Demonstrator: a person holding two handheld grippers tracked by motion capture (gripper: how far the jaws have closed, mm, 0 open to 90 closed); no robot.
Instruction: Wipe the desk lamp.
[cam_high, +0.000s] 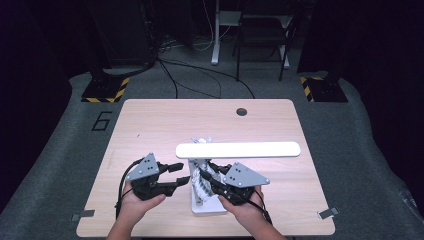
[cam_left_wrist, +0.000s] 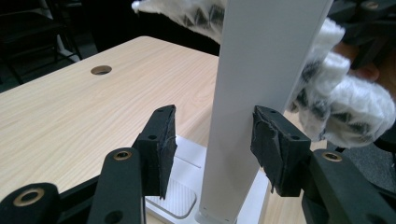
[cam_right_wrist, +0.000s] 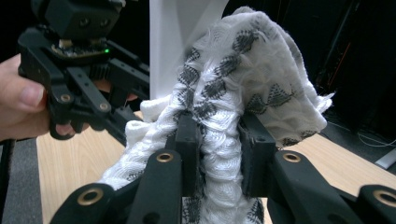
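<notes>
**Ana:** Right gripper view first — the right gripper (cam_right_wrist: 218, 140) has its jaws pinched tight on a white cloth (cam_right_wrist: 243, 79) with grey diamond marks; the fabric bunches between the pads and flops over the top, so I'd judge it soft, light and limp; it will sag wherever it isn't held.

**Ben:** And the left gripper (cam_left_wrist: 212, 140)?

**Ana:** Its jaws stand spread on either side of the lamp post (cam_left_wrist: 252, 93); the right-hand pad looks to rest against the post, the other stands clear — whether it truly presses, I cannot tell. The post seems stiff and smooth, likely slippery; low down near the base (cam_left_wrist: 187, 154) is probably the steadier hold.

**Ben:** Where does the cloth sit?

**Ana:** Draped against the post, beneath the lamp's long white head (cam_high: 238, 150), above the table (cam_high: 150, 125).

**Ben:** Anything hidden?

**Ana:** From the high view the head covers much of the cloth; its lower end is cut off; how far it wraps behind the post is unclear.
</notes>
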